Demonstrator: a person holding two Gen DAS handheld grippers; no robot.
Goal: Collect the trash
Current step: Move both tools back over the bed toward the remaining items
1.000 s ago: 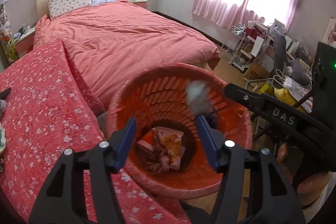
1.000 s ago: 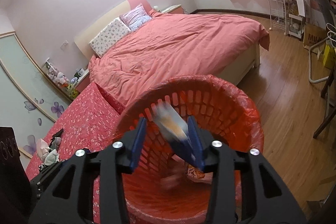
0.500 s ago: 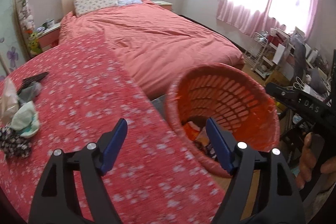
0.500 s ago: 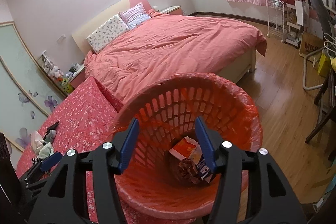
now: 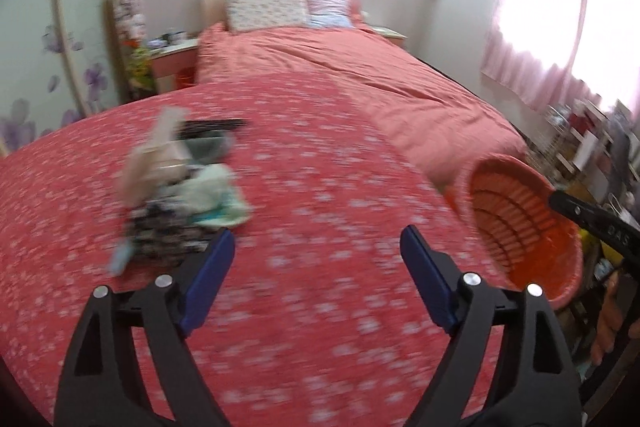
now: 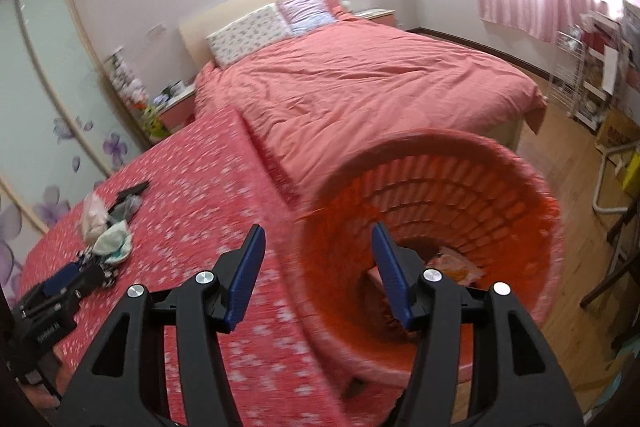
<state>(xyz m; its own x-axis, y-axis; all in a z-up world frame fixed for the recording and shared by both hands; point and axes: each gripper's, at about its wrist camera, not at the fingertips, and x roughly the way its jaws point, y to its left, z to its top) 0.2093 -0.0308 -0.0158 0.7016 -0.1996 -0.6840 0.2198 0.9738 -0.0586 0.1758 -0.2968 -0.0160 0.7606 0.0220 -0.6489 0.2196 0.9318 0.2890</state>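
— Jaws first: how do they stand?

— Both sets are spread with nothing between the pads. The left gripper (image 5: pixel 318 261) is opening wider at this moment, over bare flowered cloth. The right gripper (image 6: pixel 318 269) stands partly apart, its left pad over the cloth edge and its right pad in front of the bin's mouth.

— What has changed from a second ago?

— Back then both grippers hung over the orange bin (image 6: pixel 516 179), and a blurred scrap sat between each pair of pads. Now the pads are bare, and wrappers (image 6: pixel 454 265) lie at the bottom of the bin. The left wrist view has swung away to the left: the bin (image 5: pixel 486 183) has slid from the middle of its picture to the right edge.

— And going left to right now?

— On the left of the red flowered cloth (image 5: pixel 320 155) lies the remaining pile of trash (image 5: pixel 188 195): pale crumpled plastic, a mint-white wad, a dark patterned piece, and something black behind. It sits just ahead of the left gripper's left pad, not touched. The picture is smeared, so finer detail is lost. Further right comes the pink bed (image 5: pixel 360 75), then the bin at the corner of the cloth, standing on the wooden floor (image 6: pixel 576 163).

— Anything at the far right?

— Part of the other gripper and the fingers (image 5: pixel 610 315) holding it.
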